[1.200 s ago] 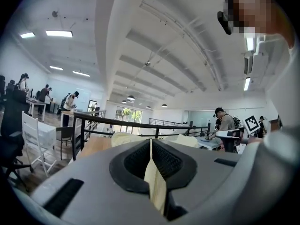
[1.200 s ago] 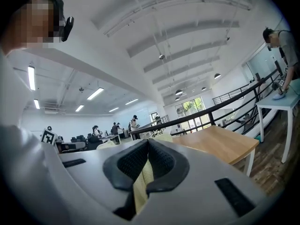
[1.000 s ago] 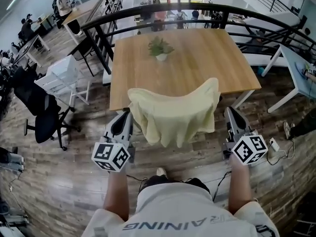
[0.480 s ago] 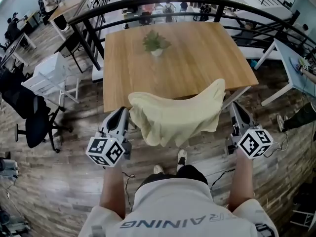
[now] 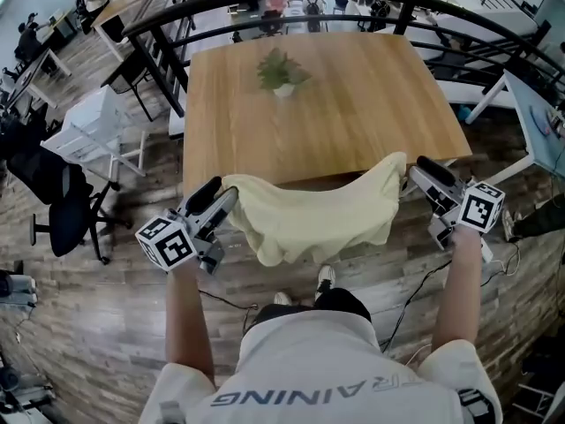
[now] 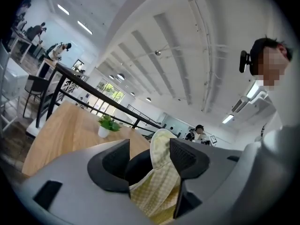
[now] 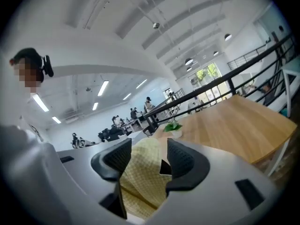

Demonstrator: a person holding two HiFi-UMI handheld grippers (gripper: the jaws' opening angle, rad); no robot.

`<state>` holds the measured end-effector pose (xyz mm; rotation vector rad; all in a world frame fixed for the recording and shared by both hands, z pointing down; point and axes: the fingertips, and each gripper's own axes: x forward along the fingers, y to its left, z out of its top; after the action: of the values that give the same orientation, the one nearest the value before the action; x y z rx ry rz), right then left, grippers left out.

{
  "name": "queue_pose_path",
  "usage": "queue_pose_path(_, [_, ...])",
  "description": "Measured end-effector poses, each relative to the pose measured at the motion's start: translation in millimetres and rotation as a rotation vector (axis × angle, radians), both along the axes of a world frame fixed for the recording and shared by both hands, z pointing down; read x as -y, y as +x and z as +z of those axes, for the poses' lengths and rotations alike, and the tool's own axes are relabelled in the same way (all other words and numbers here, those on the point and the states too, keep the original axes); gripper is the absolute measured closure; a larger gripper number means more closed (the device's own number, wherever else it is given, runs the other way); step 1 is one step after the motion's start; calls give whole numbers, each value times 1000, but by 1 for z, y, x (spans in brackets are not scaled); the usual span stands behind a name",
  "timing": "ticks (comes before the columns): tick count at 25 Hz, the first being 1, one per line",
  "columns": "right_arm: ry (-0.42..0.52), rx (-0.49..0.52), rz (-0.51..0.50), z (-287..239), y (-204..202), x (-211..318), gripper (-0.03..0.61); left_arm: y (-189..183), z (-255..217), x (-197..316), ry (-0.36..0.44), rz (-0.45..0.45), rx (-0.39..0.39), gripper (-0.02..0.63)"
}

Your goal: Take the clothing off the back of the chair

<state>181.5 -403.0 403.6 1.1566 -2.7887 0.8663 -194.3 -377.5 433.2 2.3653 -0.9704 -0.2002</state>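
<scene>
clothing (image 5: 309, 223) sags betw. left gripper (image 5: 224, 200) & right gripper (image 5: 418, 171), both jaws apart, fabric loose inside.

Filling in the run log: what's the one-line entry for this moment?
left gripper: jaws apart, yellow garment between | right gripper: likewise | garment slung between both, by wooden table

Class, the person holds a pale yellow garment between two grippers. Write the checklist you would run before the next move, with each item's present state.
1. Left gripper clamped on pale yellow waffle-weave garment: not ok, jaws apart, cloth loose between them.
2. Right gripper clamped: not ok, the same.
3. Garment spans both grippers: ok.
4. Garment off the chair back: cannot tell, no chair shows beneath.
5. Small potted plant away from garment: ok.
</scene>
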Motion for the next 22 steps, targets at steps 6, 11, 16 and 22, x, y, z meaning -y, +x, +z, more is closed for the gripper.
queue_pose_path(6, [-126, 123, -217, 18, -18, 9, 311, 10, -6, 4, 4, 90, -101, 350])
queue_pose_path(11, [-132, 169, -300, 16, -29, 4, 411, 17, -14, -1, 37, 136, -81, 463])
queue_pose_path(16, [-34, 84, -156, 13, -25, 5, 548, 12, -17, -6, 71, 103, 11, 558])
queue_pose_path(22, [119, -32, 153, -3, -3, -11, 548, 3, -30, -13, 163, -39, 156, 565])
